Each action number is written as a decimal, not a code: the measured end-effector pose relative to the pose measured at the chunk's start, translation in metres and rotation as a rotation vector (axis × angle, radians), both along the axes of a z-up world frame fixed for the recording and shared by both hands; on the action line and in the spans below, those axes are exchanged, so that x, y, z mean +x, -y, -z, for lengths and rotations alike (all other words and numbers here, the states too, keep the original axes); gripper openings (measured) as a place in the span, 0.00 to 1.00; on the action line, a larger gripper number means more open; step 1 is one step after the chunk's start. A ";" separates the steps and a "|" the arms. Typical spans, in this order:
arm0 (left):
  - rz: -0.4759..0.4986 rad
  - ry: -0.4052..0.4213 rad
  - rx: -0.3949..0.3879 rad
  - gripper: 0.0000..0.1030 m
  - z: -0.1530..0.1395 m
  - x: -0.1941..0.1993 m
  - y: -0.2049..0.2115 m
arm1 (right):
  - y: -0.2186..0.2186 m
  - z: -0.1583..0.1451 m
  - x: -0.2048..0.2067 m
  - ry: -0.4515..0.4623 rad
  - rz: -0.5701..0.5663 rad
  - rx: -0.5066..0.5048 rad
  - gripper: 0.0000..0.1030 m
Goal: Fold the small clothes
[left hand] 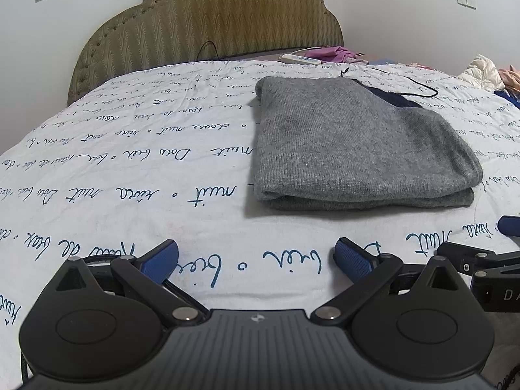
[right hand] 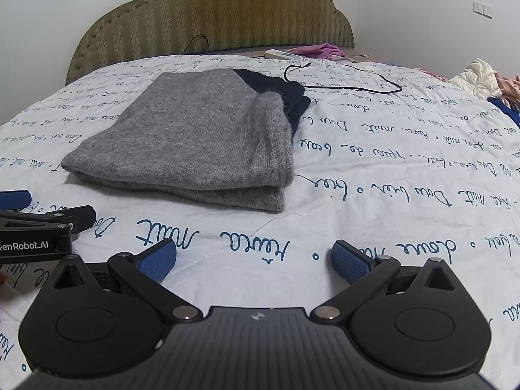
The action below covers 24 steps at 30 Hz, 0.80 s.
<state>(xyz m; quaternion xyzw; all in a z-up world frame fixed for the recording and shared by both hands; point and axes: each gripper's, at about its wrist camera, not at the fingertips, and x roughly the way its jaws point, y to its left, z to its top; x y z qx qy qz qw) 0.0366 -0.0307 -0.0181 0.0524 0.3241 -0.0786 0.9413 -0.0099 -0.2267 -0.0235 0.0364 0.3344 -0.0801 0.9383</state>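
The left tongs and the right tongs are both wide apart and empty. The folded grey sweater lies ahead of them on the sheet. The left tongs' side reads "GenRobot.AI".

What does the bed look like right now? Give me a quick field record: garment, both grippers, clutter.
garment: grey knit, folded into a stacked rectangle, dark navy part showing at its far end
surface: white bedspread with blue script
left gripper: jaws open, empty, short of the garment
right gripper: jaws open, empty, short of the garment
clutter: black cable beyond the garment; white power strip and pink cloth near the headboard
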 end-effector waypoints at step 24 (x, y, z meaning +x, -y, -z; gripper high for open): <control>-0.024 -0.005 -0.014 1.00 0.001 0.000 -0.003 | -0.002 0.000 -0.001 0.005 0.004 -0.002 1.00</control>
